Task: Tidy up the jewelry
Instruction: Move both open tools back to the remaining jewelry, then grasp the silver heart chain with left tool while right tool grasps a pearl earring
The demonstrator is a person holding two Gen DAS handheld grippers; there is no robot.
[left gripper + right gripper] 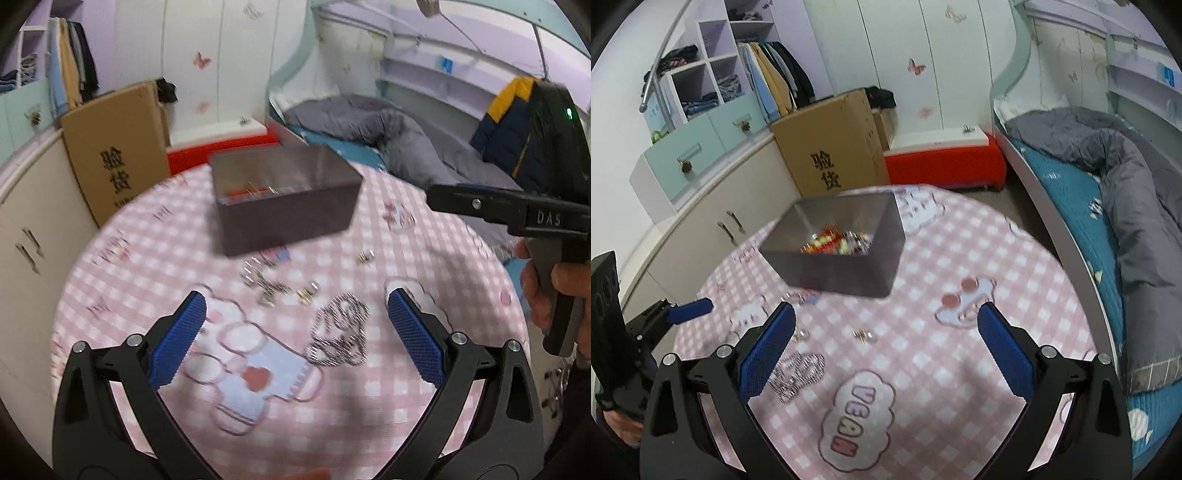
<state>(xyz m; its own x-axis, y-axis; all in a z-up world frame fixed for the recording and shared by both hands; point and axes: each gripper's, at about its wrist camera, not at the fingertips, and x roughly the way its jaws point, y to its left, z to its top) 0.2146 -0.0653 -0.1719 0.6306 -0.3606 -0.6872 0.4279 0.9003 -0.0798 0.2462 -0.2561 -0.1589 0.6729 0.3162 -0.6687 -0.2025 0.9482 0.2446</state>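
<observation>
A dark grey open box (284,195) stands on the pink checked tablecloth (147,240) and holds colourful jewelry (836,242). In front of it lie several small silver pieces (266,282), small earrings (365,256) and a large sparkling silver chain piece (340,334). My left gripper (295,336) is open and empty, hovering above the cloth with the chain piece between its blue pads. My right gripper (886,347) is open and empty over the cloth; a small earring pair (864,336) lies ahead of it. The chain piece (798,373) lies by its left finger.
A cardboard box (834,147) and a red bench (945,162) stand beyond the table. White cabinets (713,221) are at the left. A bed with a grey duvet (1126,184) runs along the right. The table edge curves close on all sides.
</observation>
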